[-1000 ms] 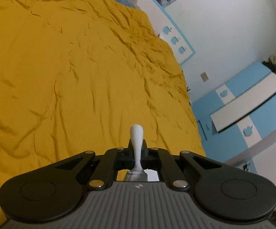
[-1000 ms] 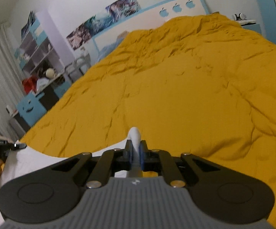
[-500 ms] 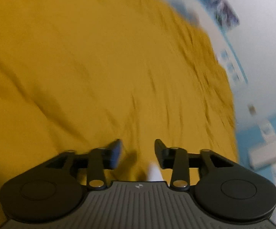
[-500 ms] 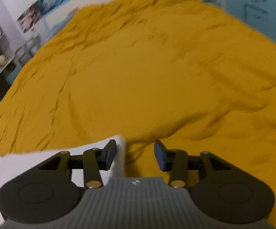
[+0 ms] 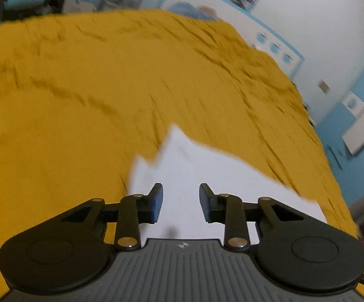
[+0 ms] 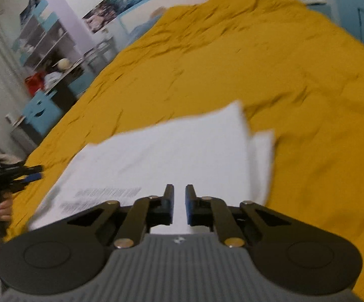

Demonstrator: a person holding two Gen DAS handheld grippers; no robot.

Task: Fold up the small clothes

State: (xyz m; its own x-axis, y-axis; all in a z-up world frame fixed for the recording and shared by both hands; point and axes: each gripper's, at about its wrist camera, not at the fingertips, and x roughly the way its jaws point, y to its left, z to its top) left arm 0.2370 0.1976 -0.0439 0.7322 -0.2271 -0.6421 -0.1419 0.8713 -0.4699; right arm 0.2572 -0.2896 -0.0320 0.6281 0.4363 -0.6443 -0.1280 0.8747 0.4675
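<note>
A white garment [image 6: 172, 148] with dark printed text near its close edge lies flat on the yellow bedspread [image 6: 295, 80]. It also shows in the left wrist view [image 5: 207, 173], with a sleeve corner sticking out at the left. My left gripper [image 5: 181, 202] is open and empty above the garment's near edge. My right gripper [image 6: 179, 205] hangs over the garment's near edge with its jaws narrowly apart and nothing between them. The left gripper [image 6: 34, 172] also shows at the left edge of the right wrist view, beside the garment.
The yellow bedspread [image 5: 106, 100] covers a large bed. A shelf unit [image 6: 46, 50] and a blue box [image 6: 41, 110] stand at the bed's left side. Blue cabinets [image 5: 358, 125] stand at its right side. The headboard [image 5: 270, 45] is at the far end.
Both grippers were shut on the white fabric one second ago. They opened, let it go and pulled back. The garment now lies flat on the bed.
</note>
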